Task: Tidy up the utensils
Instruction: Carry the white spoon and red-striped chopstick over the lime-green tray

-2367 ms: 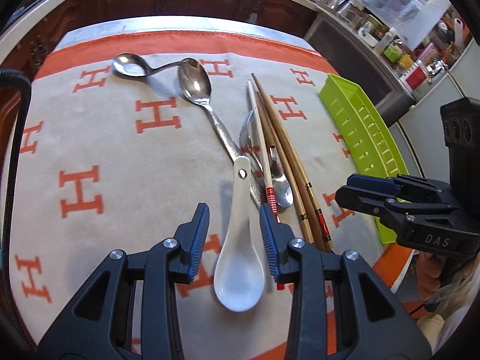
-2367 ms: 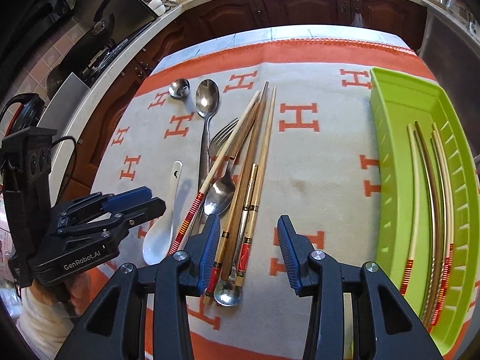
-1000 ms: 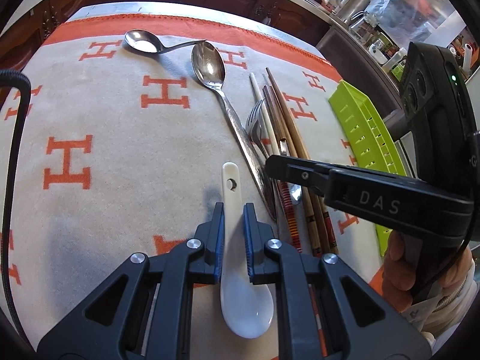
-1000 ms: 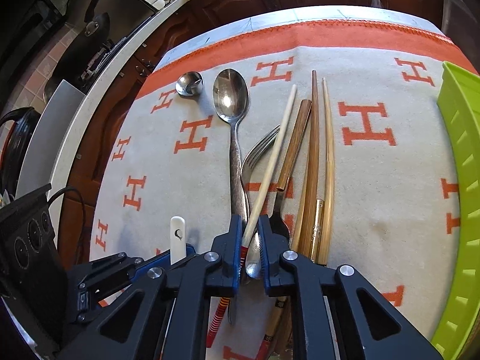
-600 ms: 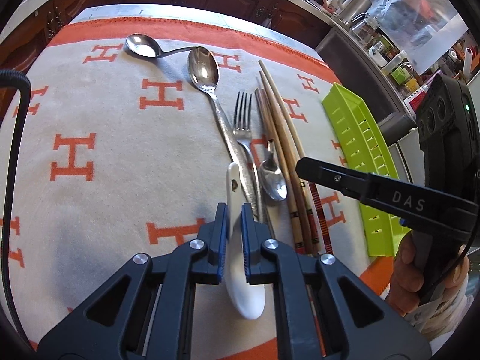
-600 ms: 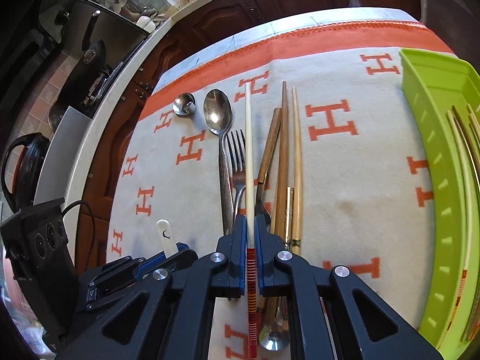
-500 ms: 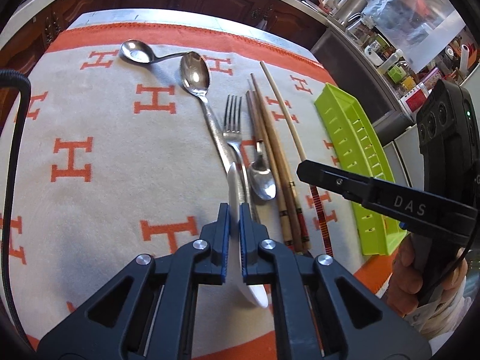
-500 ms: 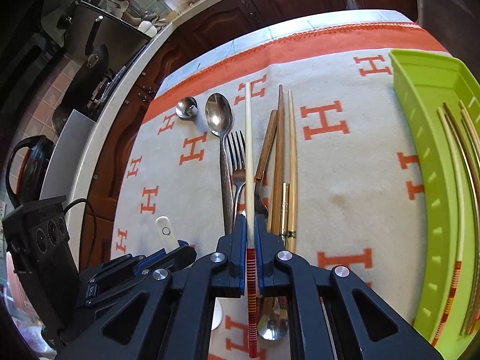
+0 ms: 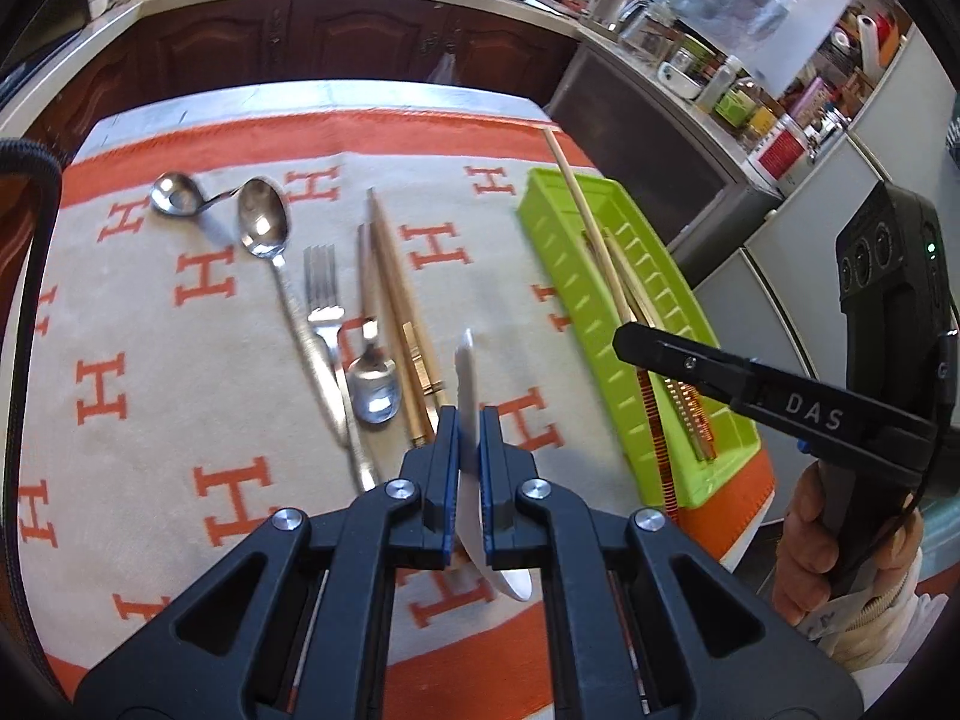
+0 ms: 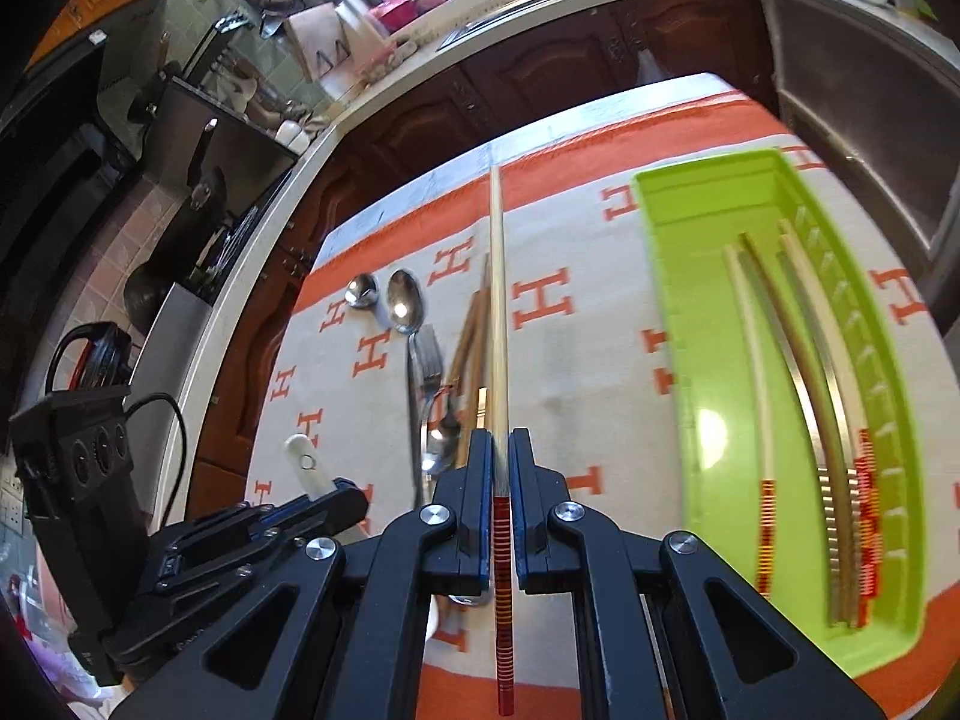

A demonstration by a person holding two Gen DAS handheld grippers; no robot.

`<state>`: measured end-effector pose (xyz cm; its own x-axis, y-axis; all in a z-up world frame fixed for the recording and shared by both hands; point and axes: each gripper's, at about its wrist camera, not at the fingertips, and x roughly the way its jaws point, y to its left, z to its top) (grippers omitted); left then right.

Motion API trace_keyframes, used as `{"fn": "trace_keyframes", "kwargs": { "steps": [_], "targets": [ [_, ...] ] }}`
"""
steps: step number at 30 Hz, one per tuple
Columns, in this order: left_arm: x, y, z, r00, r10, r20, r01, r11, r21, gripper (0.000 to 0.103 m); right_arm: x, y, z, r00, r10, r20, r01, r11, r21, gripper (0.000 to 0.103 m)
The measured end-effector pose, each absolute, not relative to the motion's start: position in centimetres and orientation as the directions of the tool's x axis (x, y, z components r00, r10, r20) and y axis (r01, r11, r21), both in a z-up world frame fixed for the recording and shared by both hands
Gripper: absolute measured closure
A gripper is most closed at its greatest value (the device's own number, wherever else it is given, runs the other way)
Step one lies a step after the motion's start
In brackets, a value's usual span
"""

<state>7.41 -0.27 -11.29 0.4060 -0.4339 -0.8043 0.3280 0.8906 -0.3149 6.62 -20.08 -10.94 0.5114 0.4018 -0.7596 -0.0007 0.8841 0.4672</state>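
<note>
My left gripper (image 9: 469, 420) is shut on a white ceramic spoon (image 9: 467, 372), lifted off the cloth with its bowl (image 9: 510, 582) hanging below the fingers. My right gripper (image 10: 501, 450) is shut on a pale chopstick (image 10: 497, 312) with a red banded end, held up and pointing away. In the left wrist view that chopstick (image 9: 585, 222) slants over the green tray (image 9: 558, 276). The green tray (image 10: 690, 324) holds several chopsticks (image 10: 792, 360). On the cloth lie a large spoon (image 9: 264, 228), a fork (image 9: 321, 300), a small spoon (image 9: 372, 378), wooden chopsticks (image 9: 390, 300) and a small ladle (image 9: 174, 195).
An orange and beige cloth (image 9: 150, 360) with H marks covers the table. Dark wooden cabinets (image 9: 300, 36) and a crowded counter (image 9: 690, 42) run behind. A person's hand (image 9: 840, 552) holds the right gripper's body. A black pan (image 10: 204, 192) sits at the left.
Both grippers closed and rose from the cloth, the left with the white spoon, the right with the pale chopstick. Both have swung right toward the green tray.
</note>
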Motion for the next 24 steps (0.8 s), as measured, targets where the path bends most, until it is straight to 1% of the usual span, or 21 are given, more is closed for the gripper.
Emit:
{"fn": "trace_keyframes", "kwargs": {
  "steps": [9,13,19,24],
  "targets": [
    [8.1,-9.0,-7.1,0.397,-0.481,-0.781,0.467,0.839,-0.280,0.099,4.1,-29.7,-10.9,0.576,0.317,-0.754,0.116,0.881,0.459,0.098],
    [8.5,-12.6,-6.4,0.377,-0.492,-0.784,0.515,0.816,-0.264,0.099,3.7,-32.4,-11.6,0.588,0.280,-0.759,0.144,0.887,0.439,0.098],
    [9.6,-16.5,-8.6,0.308,-0.482,-0.820,0.541,0.798,-0.266,0.099,3.9,-34.9,-13.4,0.573,0.247,-0.781,0.166,0.899,0.406,0.098],
    [10.3,-17.9,-10.7,0.265,-0.465,-0.845,0.545,0.795,-0.266,0.099,4.9,-35.3,-15.4,0.548,0.242,-0.801,0.167,0.906,0.388,0.098]
  ]
}}
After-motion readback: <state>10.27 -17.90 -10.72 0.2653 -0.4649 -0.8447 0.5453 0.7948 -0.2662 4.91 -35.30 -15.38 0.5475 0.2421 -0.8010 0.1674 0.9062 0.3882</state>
